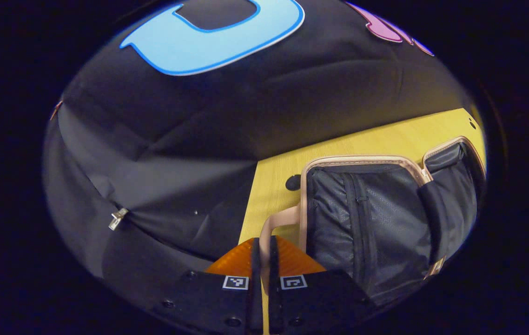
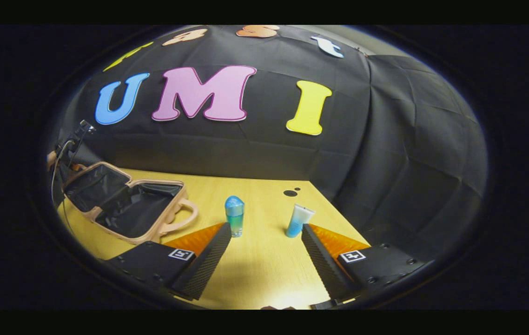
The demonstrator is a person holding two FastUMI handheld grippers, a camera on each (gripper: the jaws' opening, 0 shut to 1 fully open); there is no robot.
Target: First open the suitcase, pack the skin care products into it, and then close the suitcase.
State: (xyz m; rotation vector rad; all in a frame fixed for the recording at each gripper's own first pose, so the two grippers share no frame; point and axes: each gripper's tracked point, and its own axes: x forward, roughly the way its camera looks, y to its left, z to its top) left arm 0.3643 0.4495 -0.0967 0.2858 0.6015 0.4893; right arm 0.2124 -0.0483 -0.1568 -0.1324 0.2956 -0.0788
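Yellow wooden table against black cloth wall. Suitcase lying open at left of right gripper view, lid tipped back toward upper left, dark lining bare, pink handle pointing toward frame centre. Nothing packed yet, judging by the bare lining.

Right gripper sitting low at bottom centre, fingers spread wide, holding nothing. Two skin care items standing upright just beyond the fingertips: blue-capped bottle close above the left finger tip, white-and-blue tube close above the right finger tip. Both standing apart from each other and well right of the suitcase. Long axes vertical, so probably calling for a level approach from the side. Right gripper looking the nearer for either.

Left gripper at bottom centre of left gripper view, fingers nearly together around the suitcase handle loop; whether actually pinching it, cannot tell. Suitcase lining spreading across lower right there.
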